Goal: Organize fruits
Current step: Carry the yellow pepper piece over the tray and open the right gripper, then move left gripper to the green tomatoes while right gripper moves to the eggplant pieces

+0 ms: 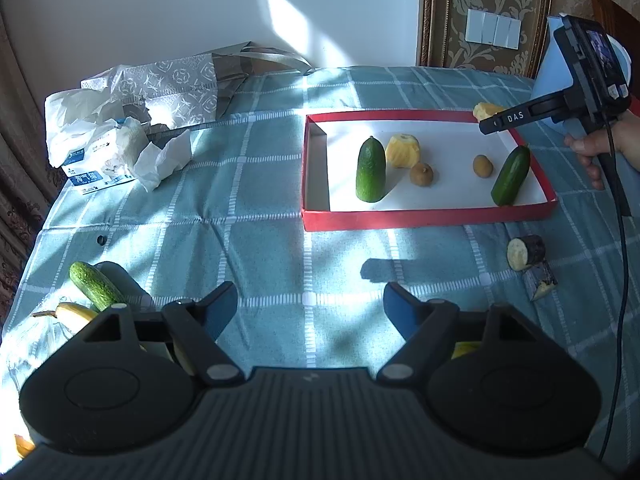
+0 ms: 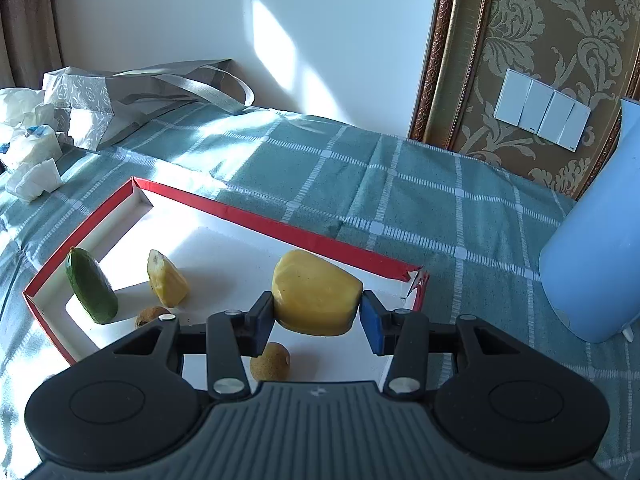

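Right hand-held gripper [image 2: 317, 312]: the jaws pinch a peeled yellow fruit chunk [image 2: 316, 294], one pad on each side. The chunk hangs over the far right part of the red tray [image 2: 256, 216], clear of the white floor. Directly under the gripper, near its body, lies a kiwi [image 2: 270, 361]. To its left stand a yellow wedge [image 2: 166, 280] and, farther left, a cucumber half [image 2: 91, 286], upright on its cut end. A second kiwi [image 2: 150, 315] shows partly behind the left finger link. To the right of the gripper, outside the tray, stands a pale blue jug [image 2: 592, 264].

Left hand-held gripper [image 1: 310, 306]: the jaws are spread, with nothing between them but the checked cloth [image 1: 240, 208]. The tray lies ahead and slightly right of it, well apart. In this view the tray holds two cucumber halves, two kiwis and the wedge. The second cucumber half [image 1: 511, 176] leans at the tray's right side. To the right of the gripper, near the tray's front edge, lie two dark-skinned cut pieces [image 1: 526, 252] on the cloth. To its left, close by, lie a cucumber [image 1: 96, 286] and a banana [image 1: 74, 312]. Far left ahead are a tissue pack [image 1: 100, 168] and a bag [image 1: 180, 88]. A hand [image 1: 604, 146] grips the right tool.
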Available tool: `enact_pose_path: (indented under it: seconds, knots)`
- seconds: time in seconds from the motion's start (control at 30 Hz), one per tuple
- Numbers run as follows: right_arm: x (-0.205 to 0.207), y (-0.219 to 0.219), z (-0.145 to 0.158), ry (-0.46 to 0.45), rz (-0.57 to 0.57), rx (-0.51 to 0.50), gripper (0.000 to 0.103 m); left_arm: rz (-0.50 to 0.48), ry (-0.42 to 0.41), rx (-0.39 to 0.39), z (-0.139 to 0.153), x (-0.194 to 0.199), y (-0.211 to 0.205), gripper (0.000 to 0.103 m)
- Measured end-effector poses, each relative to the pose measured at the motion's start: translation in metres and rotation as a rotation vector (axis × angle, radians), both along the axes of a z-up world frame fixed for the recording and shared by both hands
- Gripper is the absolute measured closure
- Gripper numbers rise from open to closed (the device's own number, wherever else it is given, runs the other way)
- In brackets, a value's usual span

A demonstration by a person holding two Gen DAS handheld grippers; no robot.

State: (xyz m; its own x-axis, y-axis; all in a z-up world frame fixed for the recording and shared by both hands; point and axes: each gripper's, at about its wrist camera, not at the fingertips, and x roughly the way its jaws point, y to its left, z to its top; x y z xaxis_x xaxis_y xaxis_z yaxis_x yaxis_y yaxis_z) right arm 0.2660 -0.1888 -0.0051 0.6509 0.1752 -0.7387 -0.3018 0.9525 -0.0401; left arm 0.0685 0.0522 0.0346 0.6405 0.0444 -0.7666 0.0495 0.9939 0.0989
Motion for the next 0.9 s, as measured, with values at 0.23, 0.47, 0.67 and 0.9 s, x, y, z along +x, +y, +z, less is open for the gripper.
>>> enact_pose_path:
  seconds: [0.23,0.47,0.67,0.9]
  knots:
    - [0.007,-0.004,-0.008,0.017,-0.029,0.006,0.057,0.001,0.008,0.000,-0.001,0.001,0.000,0.024]
    - [0.004,-0.011,-0.006,0.018,-0.054,0.057,0.056,-0.013,0.004,0.004,0.001,0.001,-0.005,0.021]
    - [-0.009,-0.018,0.014,-0.021,-0.059,0.118,0.034,-0.021,-0.006,0.005,0.004,0.000,-0.010,0.020]
    - [-0.057,-0.047,0.053,-0.099,-0.191,0.248,0.012,-0.043,-0.034,-0.032,0.008,-0.007,-0.015,0.015]
